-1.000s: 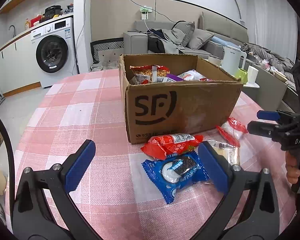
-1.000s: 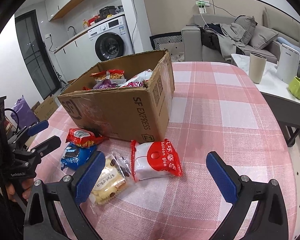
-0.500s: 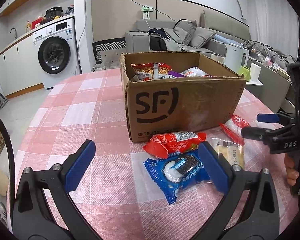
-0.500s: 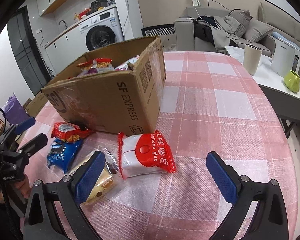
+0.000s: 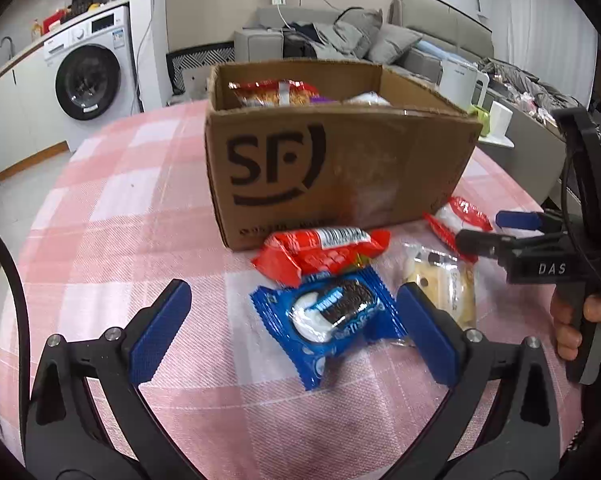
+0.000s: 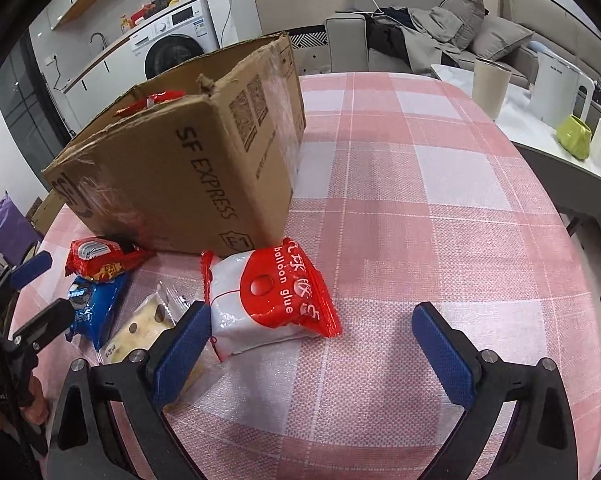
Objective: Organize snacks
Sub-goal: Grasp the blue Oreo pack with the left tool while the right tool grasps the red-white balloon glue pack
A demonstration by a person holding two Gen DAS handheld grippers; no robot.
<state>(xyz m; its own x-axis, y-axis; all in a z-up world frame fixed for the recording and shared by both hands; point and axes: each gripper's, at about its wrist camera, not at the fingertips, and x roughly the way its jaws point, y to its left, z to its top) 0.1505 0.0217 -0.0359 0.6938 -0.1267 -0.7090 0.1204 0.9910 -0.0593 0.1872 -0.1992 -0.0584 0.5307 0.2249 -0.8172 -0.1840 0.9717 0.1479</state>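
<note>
Left gripper (image 5: pixel 292 332) nearer, Oreo pack (image 5: pixel 332 312) between fingers (image 5: pixel 160 332)

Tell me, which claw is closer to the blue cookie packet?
Left. The left claw is open right at the blue cookie packet, which lies between its fingers. The right claw is open over by the red-and-white packet, farther off.

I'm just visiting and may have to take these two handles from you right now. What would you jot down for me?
Left gripper: open, empty, low over the blue cookie pack.
Right gripper: open, empty, beside the red-and-white pack.
Cardboard box on the checked table already holds some snacks.
Left outside, in front of it: red pack, blue cookie pack, yellow cake pack, red-and-white pack.
</note>
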